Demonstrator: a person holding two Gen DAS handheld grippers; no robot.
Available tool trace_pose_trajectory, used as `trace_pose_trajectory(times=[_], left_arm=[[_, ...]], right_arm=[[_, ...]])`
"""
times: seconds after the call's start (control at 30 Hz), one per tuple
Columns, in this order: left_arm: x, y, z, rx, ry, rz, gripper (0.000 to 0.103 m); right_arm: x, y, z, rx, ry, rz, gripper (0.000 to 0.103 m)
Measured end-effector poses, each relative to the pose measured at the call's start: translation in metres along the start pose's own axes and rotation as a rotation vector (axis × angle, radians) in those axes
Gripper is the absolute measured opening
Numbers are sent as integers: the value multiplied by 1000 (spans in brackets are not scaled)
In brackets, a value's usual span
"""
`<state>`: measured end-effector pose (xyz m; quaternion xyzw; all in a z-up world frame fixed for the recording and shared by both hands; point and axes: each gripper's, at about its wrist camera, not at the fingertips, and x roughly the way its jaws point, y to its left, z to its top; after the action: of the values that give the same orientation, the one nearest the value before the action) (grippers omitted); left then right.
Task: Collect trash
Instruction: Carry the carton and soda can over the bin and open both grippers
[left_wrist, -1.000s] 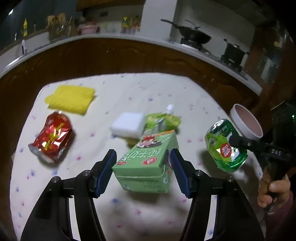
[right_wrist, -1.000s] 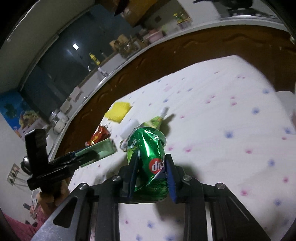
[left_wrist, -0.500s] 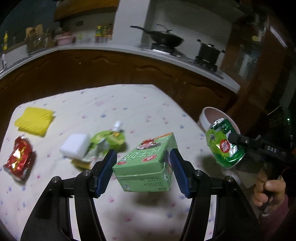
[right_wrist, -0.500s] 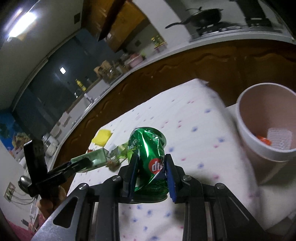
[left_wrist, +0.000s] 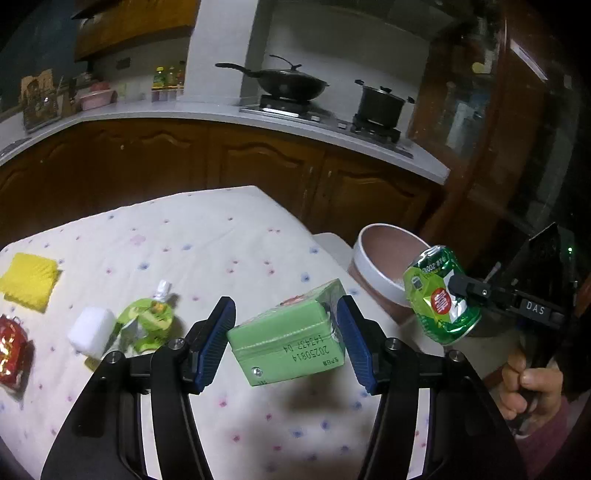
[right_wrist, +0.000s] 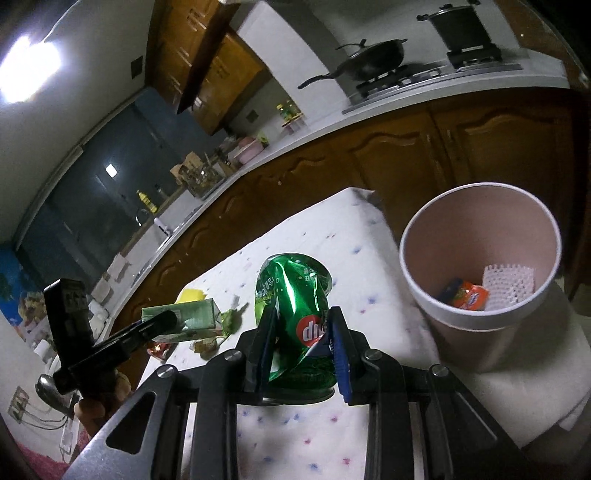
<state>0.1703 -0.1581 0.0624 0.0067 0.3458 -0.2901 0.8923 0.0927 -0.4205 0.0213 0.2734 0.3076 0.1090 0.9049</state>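
Note:
My left gripper (left_wrist: 286, 306) carries a green drink carton (left_wrist: 291, 339) in the air above the spotted tablecloth (left_wrist: 207, 240). Its blue pads press the carton's sides and its jaws are closing a little. The carton sits tilted, bottom face toward the camera. My right gripper (right_wrist: 303, 317) is shut on a crushed green can (right_wrist: 291, 291), held upright just left of the pink bin (right_wrist: 417, 280). The left wrist view shows the can (left_wrist: 441, 295) in front of the bin's rim (left_wrist: 369, 258). An orange wrapper (right_wrist: 467, 297) and a white foam net (right_wrist: 511, 278) lie inside the bin.
On the cloth lie a green spout pouch (left_wrist: 147, 321), a white block (left_wrist: 92, 330), a yellow cloth (left_wrist: 29, 282) and a red wrapper (left_wrist: 11, 350). The bin stands off the table's right end. A wooden counter with a wok (left_wrist: 291, 85) runs behind.
Both grippers have swung right with their loads toward the bin, which now fills more of the right wrist view. The carton has tipped in the left jaws. The table litter has slid left in view.

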Motion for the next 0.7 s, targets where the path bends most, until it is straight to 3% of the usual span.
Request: trace_pose_trajectory(times=[0.7], left_arm=[[34,-69,43,77,-29,-102,57]], right_arm=[[-42,-55,26,68,-101,-80,28]])
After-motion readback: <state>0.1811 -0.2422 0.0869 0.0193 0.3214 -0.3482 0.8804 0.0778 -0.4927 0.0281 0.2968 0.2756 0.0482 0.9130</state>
